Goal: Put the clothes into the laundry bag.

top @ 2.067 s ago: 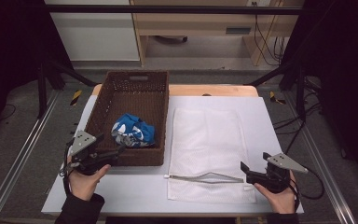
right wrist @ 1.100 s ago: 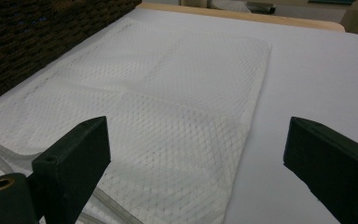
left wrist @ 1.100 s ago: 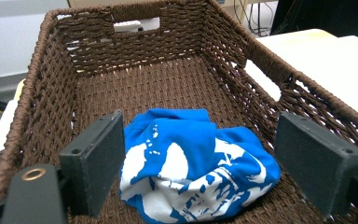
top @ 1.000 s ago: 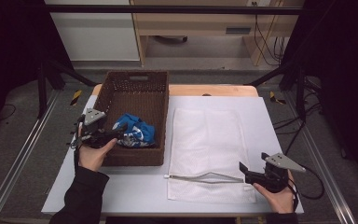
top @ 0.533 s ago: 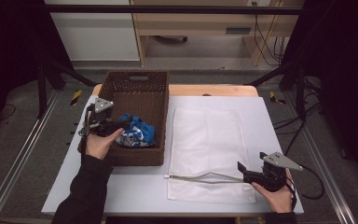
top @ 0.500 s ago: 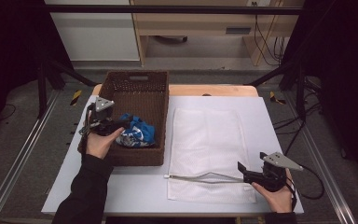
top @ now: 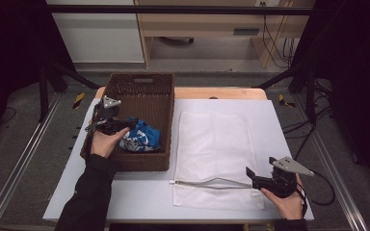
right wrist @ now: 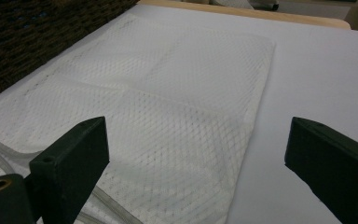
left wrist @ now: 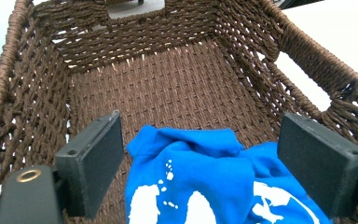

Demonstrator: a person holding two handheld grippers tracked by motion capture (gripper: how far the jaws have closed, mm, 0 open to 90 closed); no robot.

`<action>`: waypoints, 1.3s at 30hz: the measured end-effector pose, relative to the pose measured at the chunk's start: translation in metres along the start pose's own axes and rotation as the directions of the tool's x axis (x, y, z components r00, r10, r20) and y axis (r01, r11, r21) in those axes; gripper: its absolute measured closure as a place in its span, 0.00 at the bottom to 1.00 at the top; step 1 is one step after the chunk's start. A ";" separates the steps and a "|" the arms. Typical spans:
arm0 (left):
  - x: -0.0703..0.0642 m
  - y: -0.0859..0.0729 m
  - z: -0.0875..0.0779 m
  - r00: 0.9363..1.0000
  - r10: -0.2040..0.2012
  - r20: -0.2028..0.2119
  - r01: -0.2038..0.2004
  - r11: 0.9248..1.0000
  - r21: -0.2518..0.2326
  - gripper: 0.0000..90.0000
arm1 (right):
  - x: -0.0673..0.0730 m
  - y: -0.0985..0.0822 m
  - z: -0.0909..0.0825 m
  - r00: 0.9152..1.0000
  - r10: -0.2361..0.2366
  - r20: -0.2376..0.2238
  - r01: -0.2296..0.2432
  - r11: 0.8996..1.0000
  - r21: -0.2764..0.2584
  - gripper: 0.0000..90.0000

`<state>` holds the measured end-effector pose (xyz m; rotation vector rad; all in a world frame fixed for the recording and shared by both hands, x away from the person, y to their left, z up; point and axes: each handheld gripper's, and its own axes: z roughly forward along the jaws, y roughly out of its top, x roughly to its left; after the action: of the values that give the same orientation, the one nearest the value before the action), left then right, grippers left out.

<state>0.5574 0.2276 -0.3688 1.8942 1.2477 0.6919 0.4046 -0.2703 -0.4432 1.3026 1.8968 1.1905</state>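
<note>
One basket [top: 142, 91], one blue garment [top: 140, 137], one mesh bag [top: 217, 144].

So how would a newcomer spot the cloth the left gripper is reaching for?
Find the brown wicker basket left of the white mesh laundry bag. Inside its near end lies a crumpled blue garment with white print, the basket's sole content, between the left gripper's open jaws.

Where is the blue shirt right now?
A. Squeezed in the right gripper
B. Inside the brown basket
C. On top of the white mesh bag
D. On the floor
B: the crumpled blue shirt lies on the woven bottom of the brown wicker basket, between the open jaws of the left gripper; the white mesh bag lies flat on the table beside the basket.
</note>
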 end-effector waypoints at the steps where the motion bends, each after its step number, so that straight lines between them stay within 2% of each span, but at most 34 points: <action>1: -0.001 0.000 0.001 1.000 0.004 -0.006 -0.004 1.000 -0.006 0.17 | 0.000 0.000 0.000 1.000 0.003 -0.001 -0.003 1.000 0.003 0.07; 5: -0.002 0.000 0.010 1.000 0.025 0.002 -0.025 1.000 -0.010 0.17 | 0.001 0.000 0.001 1.000 0.002 -0.002 -0.002 1.000 0.009 0.07; 9: -0.003 -0.006 0.022 0.999 0.051 0.015 -0.051 0.997 0.054 0.16 | 0.000 0.000 0.000 1.000 0.000 -0.003 0.000 1.000 0.005 0.07; 12: -0.004 -0.010 0.027 0.998 0.064 0.022 -0.066 0.993 0.102 0.17 | -0.002 -0.001 0.000 1.000 0.005 -0.002 -0.005 1.000 0.011 0.07; 17: -0.003 -0.016 0.035 0.995 0.067 0.071 -0.078 0.982 0.170 0.16 | 0.000 -0.001 0.002 1.000 0.001 -0.009 -0.001 1.000 0.024 0.05; 21: -0.006 -0.018 0.039 0.991 0.104 0.079 -0.118 0.971 0.208 0.15 | 0.001 -0.001 0.002 1.000 0.004 -0.010 -0.004 1.000 0.026 0.05; 25: -0.011 -0.021 0.046 0.983 0.163 0.079 -0.178 0.951 0.254 0.13 | 0.001 -0.001 0.003 1.000 0.000 -0.008 0.000 1.000 0.030 0.05; 28: -0.011 -0.022 0.050 0.984 0.161 0.081 -0.178 0.944 0.277 0.12 | 0.002 -0.001 0.003 1.000 0.005 -0.011 -0.005 0.999 0.036 0.04; 31: -0.012 -0.024 0.054 0.982 0.168 0.085 -0.186 0.932 0.311 0.12 | 0.002 -0.001 0.005 1.000 0.001 -0.012 -0.001 0.999 0.041 0.04; 32: -0.012 -0.024 0.054 0.982 0.168 0.085 -0.186 0.932 0.311 0.12 | 0.002 -0.002 0.005 1.000 0.002 -0.012 -0.002 0.999 0.044 0.04; 33: -0.014 -0.026 0.058 0.979 0.186 0.083 -0.203 0.918 0.340 0.12 | 0.002 -0.002 0.006 1.000 0.000 -0.012 0.001 0.999 0.047 0.04; 34: -0.014 -0.027 0.060 0.979 0.188 0.081 -0.204 0.911 0.359 0.12 | 0.002 -0.002 0.006 1.000 0.000 -0.015 0.000 0.999 0.050 0.04; 35: -0.014 -0.027 0.060 0.979 0.188 0.081 -0.204 0.911 0.359 0.12 | 0.002 -0.002 0.006 1.000 0.000 -0.015 0.000 0.999 0.050 0.04; 36: -0.015 -0.027 0.063 0.979 0.186 0.082 -0.203 0.903 0.379 0.12 | 0.003 -0.003 0.007 1.000 -0.005 -0.017 0.006 0.998 0.056 0.04; 38: -0.014 -0.028 0.065 0.980 0.179 0.090 -0.200 0.897 0.395 0.13 | 0.004 -0.003 0.008 1.000 -0.007 -0.020 0.009 0.998 0.059 0.04; 39: -0.014 -0.028 0.066 0.980 0.175 0.096 -0.199 0.891 0.408 0.14 | 0.004 -0.003 0.008 1.000 -0.009 -0.021 0.010 0.998 0.060 0.04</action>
<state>0.5883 0.2018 -0.4305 2.3926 1.2603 0.4888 0.4082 -0.2642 -0.4490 1.3158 1.9661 1.1544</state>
